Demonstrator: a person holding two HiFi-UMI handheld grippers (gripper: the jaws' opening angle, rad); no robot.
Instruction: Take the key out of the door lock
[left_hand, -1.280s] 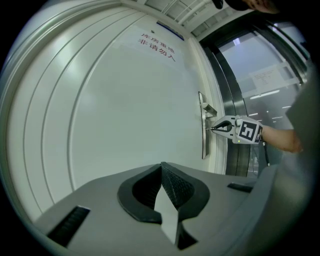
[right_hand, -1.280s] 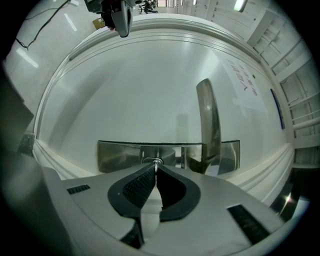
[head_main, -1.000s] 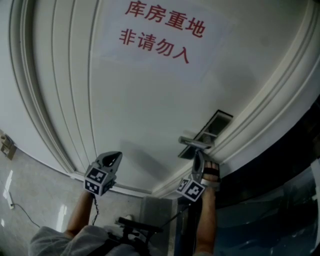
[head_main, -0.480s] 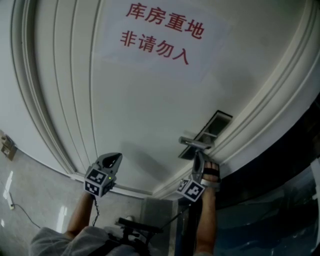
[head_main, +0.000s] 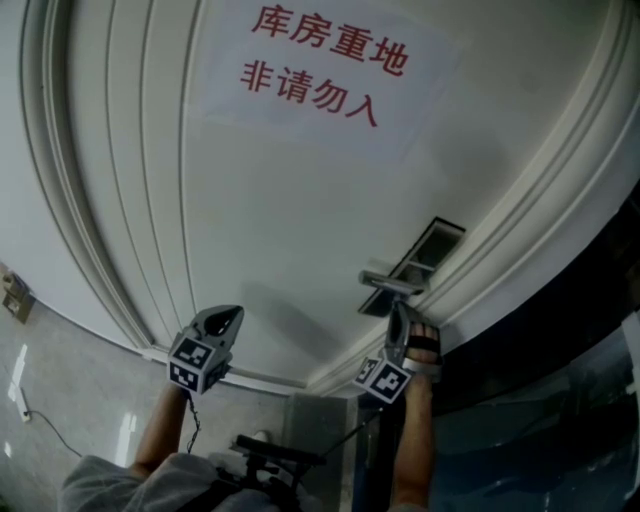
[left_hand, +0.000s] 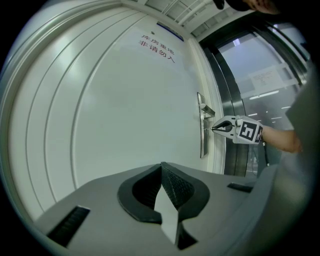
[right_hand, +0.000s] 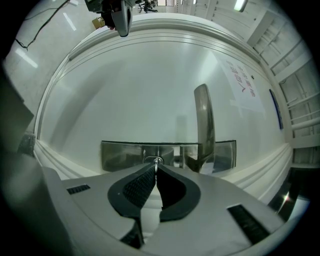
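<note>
My right gripper (right_hand: 155, 167) is shut on the small metal key (right_hand: 157, 161), which sticks out of the keyhole in the steel lock plate (right_hand: 120, 155) of the white door (head_main: 290, 220). The lever handle (right_hand: 202, 120) juts out just right of the key. In the head view the right gripper (head_main: 397, 310) points up at the lock plate (head_main: 432, 248), under the handle (head_main: 390, 283). The left gripper view shows it (left_hand: 220, 128) side-on at the plate (left_hand: 201, 145). My left gripper (head_main: 228, 318) is shut and empty (left_hand: 162, 167), held off the door's lower panel.
A paper sign with red characters (head_main: 320, 65) is stuck on the door above. Raised mouldings (head_main: 120, 200) frame the panel. A dark glass partition (head_main: 560, 340) borders the door's lock side. A wall socket (head_main: 12, 290) and a tiled floor (head_main: 60, 410) lie to the left.
</note>
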